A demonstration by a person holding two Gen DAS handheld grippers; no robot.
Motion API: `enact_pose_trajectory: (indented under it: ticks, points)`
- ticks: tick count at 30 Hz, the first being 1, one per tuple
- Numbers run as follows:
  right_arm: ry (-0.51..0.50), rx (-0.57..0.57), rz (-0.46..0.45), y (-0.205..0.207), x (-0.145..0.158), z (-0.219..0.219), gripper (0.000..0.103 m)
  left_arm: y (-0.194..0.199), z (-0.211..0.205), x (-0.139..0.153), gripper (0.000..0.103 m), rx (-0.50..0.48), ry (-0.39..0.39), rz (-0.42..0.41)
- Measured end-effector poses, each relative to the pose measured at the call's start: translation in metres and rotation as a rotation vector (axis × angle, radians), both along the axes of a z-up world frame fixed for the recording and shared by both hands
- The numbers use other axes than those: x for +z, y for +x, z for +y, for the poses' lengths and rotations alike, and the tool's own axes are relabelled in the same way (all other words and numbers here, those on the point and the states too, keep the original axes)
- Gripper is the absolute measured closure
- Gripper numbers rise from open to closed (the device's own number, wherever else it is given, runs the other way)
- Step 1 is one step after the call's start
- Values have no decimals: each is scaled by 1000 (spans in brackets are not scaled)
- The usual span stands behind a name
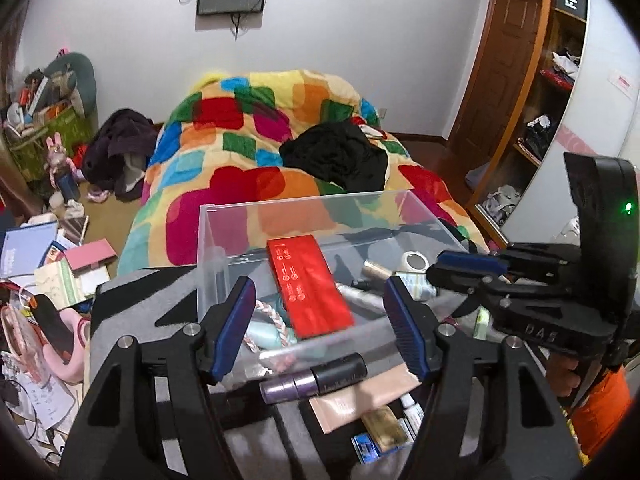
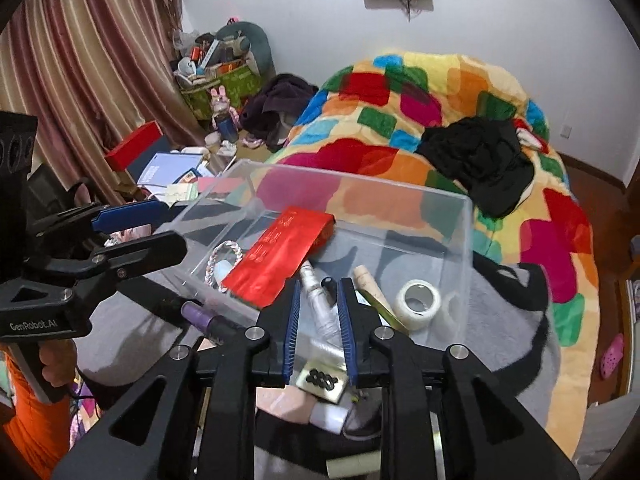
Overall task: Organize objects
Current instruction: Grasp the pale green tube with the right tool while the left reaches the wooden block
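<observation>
Black tongs with ribbed blue pads, silver screws; orange sleeve.

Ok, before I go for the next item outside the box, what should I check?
1. Left tongs open and empty: ok.
2. Right tongs empty, only a narrow gap between pads: ok.
3. Purple-capped tube packed away: not ok, it lies outside the clear box, at its near wall.
4. Free floor in the box beside the red packet: ok.
5. Tape roll inside the box: ok.
6. Beige tube free to lift: cannot tell, the purple-capped tube overlaps it.
</observation>
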State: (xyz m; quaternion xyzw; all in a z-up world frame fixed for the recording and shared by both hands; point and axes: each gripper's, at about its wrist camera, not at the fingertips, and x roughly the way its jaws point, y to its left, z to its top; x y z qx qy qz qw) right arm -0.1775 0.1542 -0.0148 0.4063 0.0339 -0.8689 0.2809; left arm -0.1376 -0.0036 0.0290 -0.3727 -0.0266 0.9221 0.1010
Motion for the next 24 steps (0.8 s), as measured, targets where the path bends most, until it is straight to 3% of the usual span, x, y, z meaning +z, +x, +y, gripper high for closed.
enact_pose_trajectory:
  ticks: [5,10,17,24]
  points:
    - [-5,-28,52,23,8,18,71,22,7,-5,37,7,-41,29]
    - [17,-89,84,41,4,41,57,35,12,-22,37,1,-43,6]
    - [46,-228,39,51,-23,73,36,51,23,-54,37,-10,-41,-61]
    - [49,-296,-70,48,-58,73,31,61,42,-75,37,-29,-53,-95]
